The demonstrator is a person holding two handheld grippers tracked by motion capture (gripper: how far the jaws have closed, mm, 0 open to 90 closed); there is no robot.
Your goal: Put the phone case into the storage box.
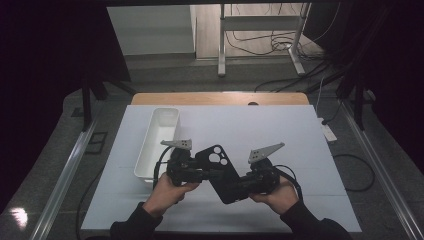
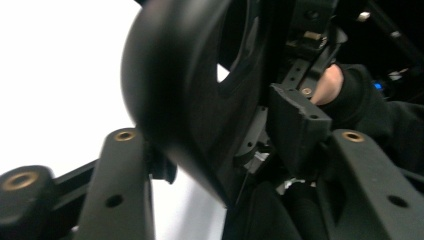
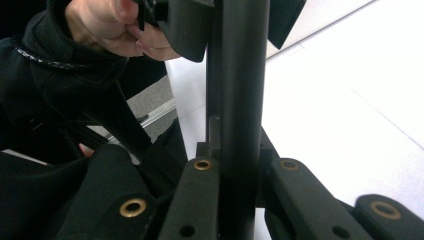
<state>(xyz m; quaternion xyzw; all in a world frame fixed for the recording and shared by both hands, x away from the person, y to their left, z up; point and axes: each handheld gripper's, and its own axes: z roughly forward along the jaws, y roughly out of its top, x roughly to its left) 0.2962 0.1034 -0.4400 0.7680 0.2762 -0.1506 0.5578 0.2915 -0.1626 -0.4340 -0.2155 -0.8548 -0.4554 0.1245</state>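
A black phone case [image 1: 220, 172] with round camera holes hangs above the white table [image 1: 300, 145], held between both hands. My right gripper [image 1: 239, 183] is shut on its lower right end; in the right gripper view the case's edge [image 3: 240, 100] stands upright, pinched between the two jaws [image 3: 240, 162]. My left gripper [image 1: 204, 173] reaches the case's upper left part. In the left gripper view the case [image 2: 190, 100] sits between the jaws [image 2: 215, 135], which stand apart from it, so that gripper is open around it.
A long white bin [image 1: 157, 142] lies on the table's left part, just beyond the left hand. A wooden edge [image 1: 220, 98] runs along the table's far side. A white power strip [image 1: 329, 132] and cables lie off the right edge.
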